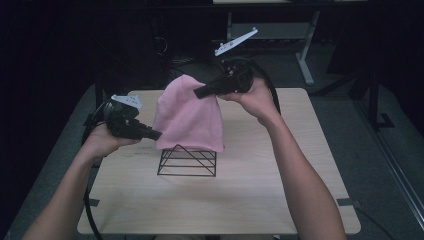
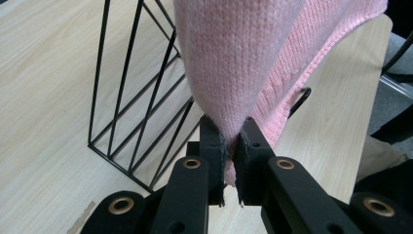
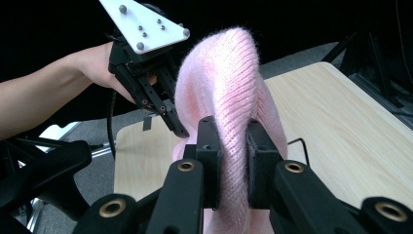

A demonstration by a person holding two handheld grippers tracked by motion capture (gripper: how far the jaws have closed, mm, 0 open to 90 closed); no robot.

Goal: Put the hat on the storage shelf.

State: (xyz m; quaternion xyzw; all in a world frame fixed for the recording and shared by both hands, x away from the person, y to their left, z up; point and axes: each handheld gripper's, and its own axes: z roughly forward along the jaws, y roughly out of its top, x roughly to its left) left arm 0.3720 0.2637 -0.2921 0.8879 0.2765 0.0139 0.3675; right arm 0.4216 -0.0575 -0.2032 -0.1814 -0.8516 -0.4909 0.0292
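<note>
Left gripper view: gripper (image 2: 231,146) clamped on pink knit (image 2: 229,58).

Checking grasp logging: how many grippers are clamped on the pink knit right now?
2. The left gripper pinches the pink knit at its lower left edge, beside the black wire rack; the right gripper grips a fold near its top.

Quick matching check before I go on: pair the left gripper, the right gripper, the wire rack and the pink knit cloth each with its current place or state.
Things:
1. left gripper
2. right gripper
3. wire rack
4. pink knit cloth

States:
A. stands on the table, black
B. hangs between both grippers, above the rack
C. shut on the cloth's lower edge
D. shut on the cloth's top fold

Pairs: 1-C, 2-D, 3-A, 4-B
</note>
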